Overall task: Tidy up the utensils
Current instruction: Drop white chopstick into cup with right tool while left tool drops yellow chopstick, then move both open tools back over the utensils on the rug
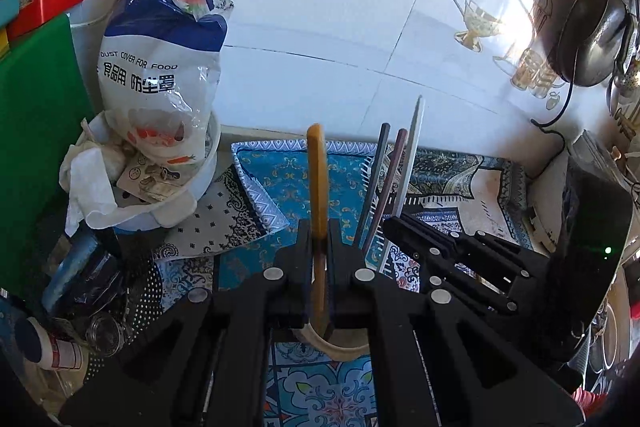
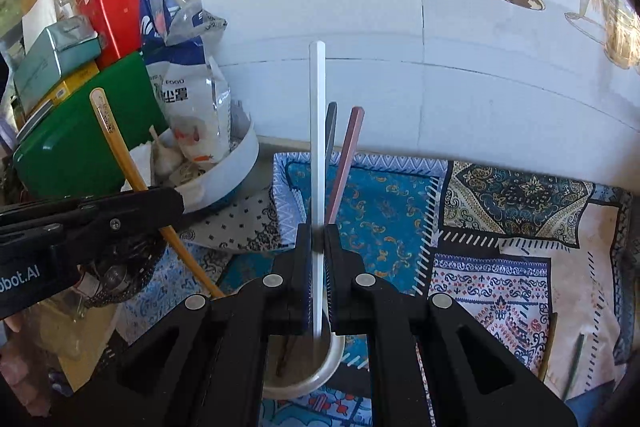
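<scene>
Left wrist view, upper left: a clear plastic bag (image 1: 160,67) is reading "DUST COVER FOR FOOD" above Chinese characters. At centre the left claw (image 1: 319,251) is clamping a long amber-yellow plastic spoon handle (image 1: 318,179), its foot reaching into a white round cup (image 1: 340,349) at lower centre. It is appearing light, stiff and smooth, so likely slippery; mid-shaft is the sound hold.

Right wrist view: far left, the other tool's body is showing "bot.AI". At centre the right claw (image 2: 319,247) is pinching a slim white plastic chopstick (image 2: 318,131) above the cup.
</scene>
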Motion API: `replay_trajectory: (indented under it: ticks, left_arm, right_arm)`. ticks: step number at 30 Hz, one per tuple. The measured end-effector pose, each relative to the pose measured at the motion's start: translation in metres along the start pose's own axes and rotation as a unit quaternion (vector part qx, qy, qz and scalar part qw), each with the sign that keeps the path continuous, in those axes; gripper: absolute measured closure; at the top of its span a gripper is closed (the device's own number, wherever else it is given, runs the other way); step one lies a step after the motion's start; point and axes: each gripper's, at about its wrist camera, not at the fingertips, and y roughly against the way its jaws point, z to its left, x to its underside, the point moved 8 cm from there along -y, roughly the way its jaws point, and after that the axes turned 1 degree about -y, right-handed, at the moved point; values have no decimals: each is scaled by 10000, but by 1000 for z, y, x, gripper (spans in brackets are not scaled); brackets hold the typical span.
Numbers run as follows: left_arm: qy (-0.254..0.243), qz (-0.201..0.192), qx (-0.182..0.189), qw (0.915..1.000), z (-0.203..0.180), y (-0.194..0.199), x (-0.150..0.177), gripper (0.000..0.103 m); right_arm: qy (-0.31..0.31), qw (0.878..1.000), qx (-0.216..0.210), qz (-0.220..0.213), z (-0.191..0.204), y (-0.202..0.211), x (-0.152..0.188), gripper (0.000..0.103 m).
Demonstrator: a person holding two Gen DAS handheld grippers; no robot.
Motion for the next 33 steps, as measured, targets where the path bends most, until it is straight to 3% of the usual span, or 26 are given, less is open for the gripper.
replay_trajectory:
  ticks: [6, 12, 17, 27, 33]
  left_arm:
    - [-81, 152, -151, 9997, -9, 2, 8, 99]
    - [-160, 118, -288, 9994, -21, 17, 8, 88]
    - [-231, -53, -401, 9989, -36, 36, 5, 78]
    - [-467, -412, -526, 9967, -83, 64, 1, 62]
    - [-632, -445, -498, 9958, -123, 60, 9, 52]
  right_arm:
    - [304, 9979, -187, 542, 5, 10, 17, 97]
    - [461, 9958, -287, 743, 3, 33, 17, 97]
    - [523, 9954, -345, 731, -4, 57, 11, 95]
    - [618, 9969, -77, 471, -46, 106, 13, 84]
    - [575, 9975, 183, 374, -89, 135, 22, 69]
